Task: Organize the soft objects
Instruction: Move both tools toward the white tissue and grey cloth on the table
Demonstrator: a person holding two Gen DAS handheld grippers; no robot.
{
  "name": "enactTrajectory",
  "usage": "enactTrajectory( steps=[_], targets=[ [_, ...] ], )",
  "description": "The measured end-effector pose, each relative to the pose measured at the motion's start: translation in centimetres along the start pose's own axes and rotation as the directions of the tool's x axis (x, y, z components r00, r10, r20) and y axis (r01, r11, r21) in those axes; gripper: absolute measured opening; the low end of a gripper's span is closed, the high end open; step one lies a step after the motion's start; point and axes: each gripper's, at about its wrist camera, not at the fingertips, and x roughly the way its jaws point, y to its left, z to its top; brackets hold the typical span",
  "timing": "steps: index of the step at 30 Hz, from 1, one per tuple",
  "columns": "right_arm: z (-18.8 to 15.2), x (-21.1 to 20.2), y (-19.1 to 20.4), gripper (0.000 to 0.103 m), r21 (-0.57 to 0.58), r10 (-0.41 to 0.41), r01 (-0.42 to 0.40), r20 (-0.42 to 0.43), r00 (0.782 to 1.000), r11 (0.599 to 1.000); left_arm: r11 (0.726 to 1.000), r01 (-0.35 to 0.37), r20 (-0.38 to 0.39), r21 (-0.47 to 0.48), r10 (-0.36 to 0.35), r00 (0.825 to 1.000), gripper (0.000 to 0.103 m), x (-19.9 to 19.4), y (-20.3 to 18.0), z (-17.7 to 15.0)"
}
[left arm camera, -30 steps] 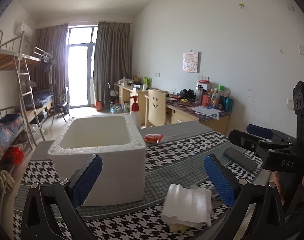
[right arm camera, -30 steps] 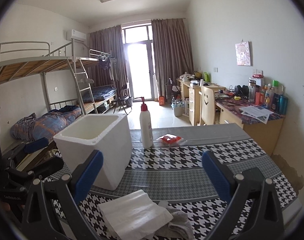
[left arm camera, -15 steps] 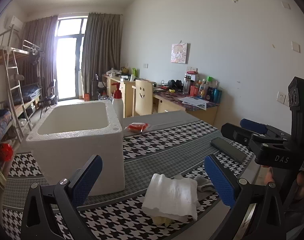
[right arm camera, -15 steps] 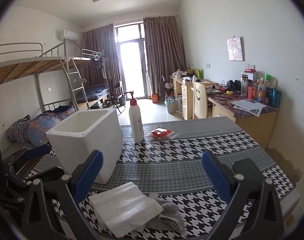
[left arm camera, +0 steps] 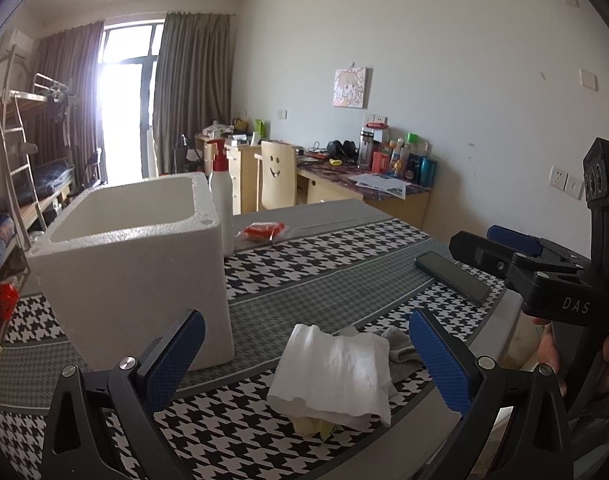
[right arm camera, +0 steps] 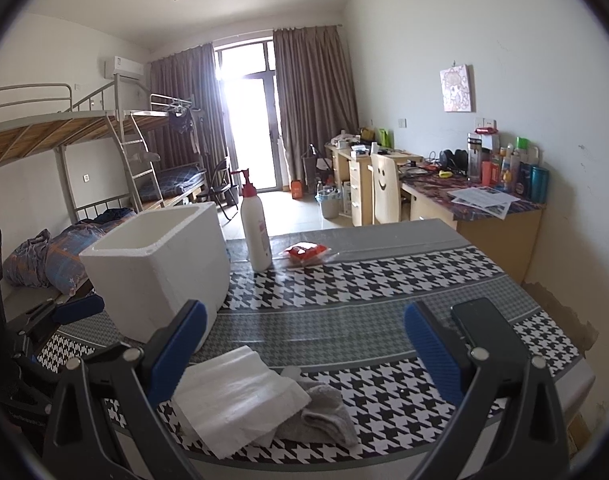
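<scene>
Nothing looks sorted yet: the white cloth and grey sock lie at the table's near edge, outside the foam box. Both the left gripper and right gripper hold their fingers wide apart, empty.

I am looking into a shared dormitory room. A metal bunk bed with a ladder is standing along the left wall, with rumpled bedding lying on the lower bunk. Wooden study desks are lining the right wall, crowded with bottles and papers, and a chair with a smiley face is sitting at them. Far off, curtains are framing a bright balcony door, and an air conditioner is hanging high beside them.
</scene>
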Motion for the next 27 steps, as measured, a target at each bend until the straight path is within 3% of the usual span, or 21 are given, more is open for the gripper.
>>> enactTrajectory(
  steps=[27],
  targets=[
    [-3.7, 2.0, -2.4, 0.101, -0.016, -0.069, 0.068, -0.104, 0.992, 0.998, 0.997, 0.049, -0.132, 0.051, -0.042, 0.99, 0.101, 3.8, -2.5, -2.5]
  ],
)
